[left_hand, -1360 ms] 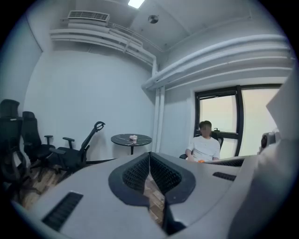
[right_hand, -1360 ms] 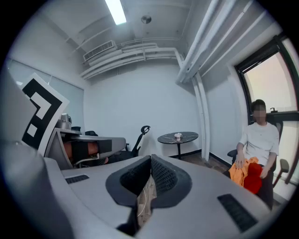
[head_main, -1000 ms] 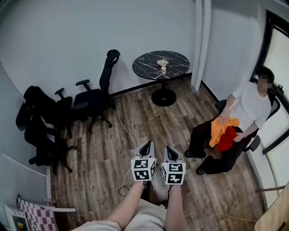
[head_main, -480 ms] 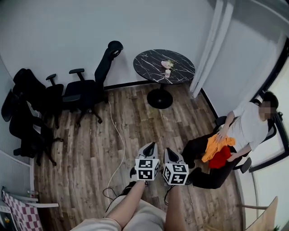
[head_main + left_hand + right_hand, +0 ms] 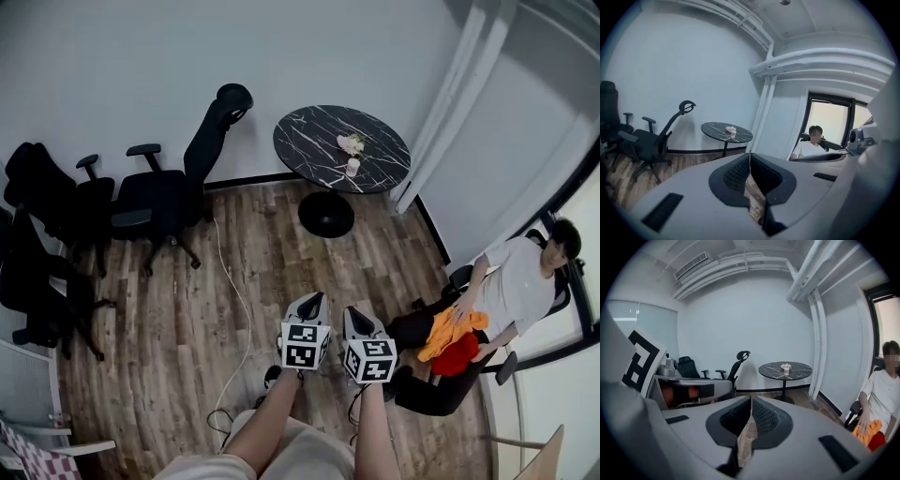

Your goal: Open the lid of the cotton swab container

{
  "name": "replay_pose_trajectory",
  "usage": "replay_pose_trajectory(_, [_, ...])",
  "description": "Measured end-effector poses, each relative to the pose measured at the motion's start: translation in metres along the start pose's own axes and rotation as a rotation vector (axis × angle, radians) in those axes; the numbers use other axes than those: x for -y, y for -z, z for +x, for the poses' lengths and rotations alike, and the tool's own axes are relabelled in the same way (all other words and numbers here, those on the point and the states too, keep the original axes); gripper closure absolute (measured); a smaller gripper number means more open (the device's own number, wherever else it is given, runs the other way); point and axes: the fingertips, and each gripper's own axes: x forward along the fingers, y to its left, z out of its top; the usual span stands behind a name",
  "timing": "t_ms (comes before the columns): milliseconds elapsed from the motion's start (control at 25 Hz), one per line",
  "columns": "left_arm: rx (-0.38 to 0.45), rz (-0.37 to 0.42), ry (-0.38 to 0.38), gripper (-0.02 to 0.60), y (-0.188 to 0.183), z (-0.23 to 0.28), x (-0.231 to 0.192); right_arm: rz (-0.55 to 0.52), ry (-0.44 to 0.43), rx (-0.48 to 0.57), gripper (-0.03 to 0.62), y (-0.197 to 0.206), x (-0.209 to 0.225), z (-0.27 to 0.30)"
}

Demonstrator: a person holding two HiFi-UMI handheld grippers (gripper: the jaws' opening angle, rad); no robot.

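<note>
Both closed and empty, left gripper [image 5: 310,303] and right gripper [image 5: 355,317] point at the far table [image 5: 309,141], whose small items [image 5: 352,161] (the swab container, perhaps; too small to tell) lie well beyond both.

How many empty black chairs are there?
3: a chair left of the table, a second chair further left, and a third chair at the left edge. More may be hidden past that edge.
</note>
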Motion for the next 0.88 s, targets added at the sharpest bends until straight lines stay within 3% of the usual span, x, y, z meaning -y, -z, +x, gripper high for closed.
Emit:
replay_pose_trajectory(160, [-0.015, 0.021, 0.039, 0.558, -0.018, 0.035, -0.036, 0.054, 0.053, 0.005, 0.559, -0.015, 0.022, 0.042])
replay_pose_trajectory(400, [-0.052, 0.046, 0.087, 0.558, -0.033, 0.061, -0.095, 0.053, 0.125, -0.001, 0.559, -0.02, 0.039, 0.086])
replay_pose_trajectory(600, [-0.081, 0.014, 0.069, 0.558, -0.029, 0.069, -0.136, 0.084, 0.156, -0.015, 0.559, -0.023, 0.043, 0.111])
replay_pose_trajectory(880, [-0.14, 0.047, 0.08, 0.558, -0.036, 0.103, -0.168, 0.087, 0.187, -0.043, 0.559, -0.032, 0.067, 0.158])
